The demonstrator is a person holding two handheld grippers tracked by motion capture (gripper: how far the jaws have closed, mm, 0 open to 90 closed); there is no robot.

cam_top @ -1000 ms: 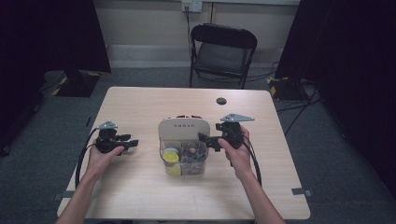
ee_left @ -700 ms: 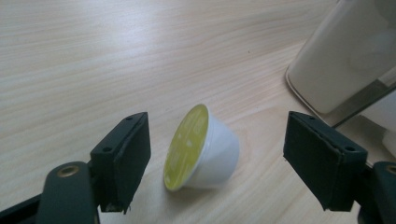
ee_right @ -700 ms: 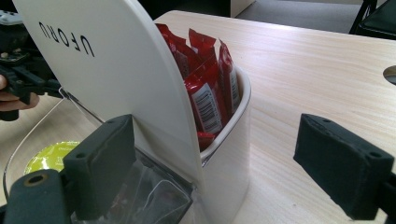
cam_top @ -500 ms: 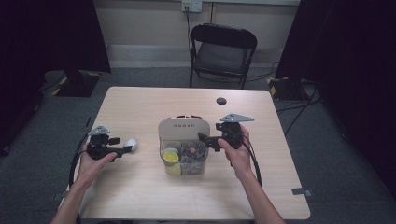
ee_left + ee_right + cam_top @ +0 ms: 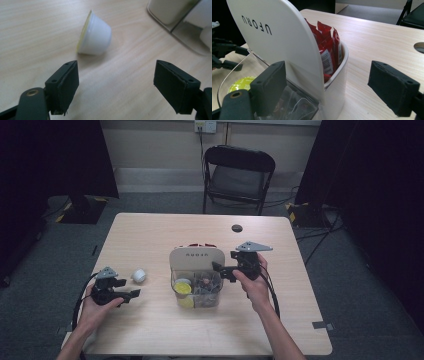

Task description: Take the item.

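White plastic, lying on its side on the bare wood: that is the pod [image 5: 95,37] just ahead of my left hand-held gripper [image 5: 125,85]. A second ago that hand-held gripper was nearer the organiser with the pod between its jaws; since then the jaws have been opening and the hand has pulled back toward the table's left edge, so the pod now lies free, touching neither pad. I read that as one pod taken out and set down, the release finished.

The pod's axis runs flat along the table [image 5: 150,330]. In the left gripper view its wide, yellow-rimmed foil end faces left and its narrow base faces right, toward the organiser [image 5: 196,270]. From the high view the pod [image 5: 138,275] sits between my left hand-held gripper [image 5: 131,293] and the organiser, apart from both.

Farther across, my right hand-held gripper [image 5: 216,267] has its jaws wide, astride the organiser's right wall beside the raised lid [image 5: 279,32], closing a little but pressing on nothing. Red sachets [image 5: 325,47] stand behind that lid.
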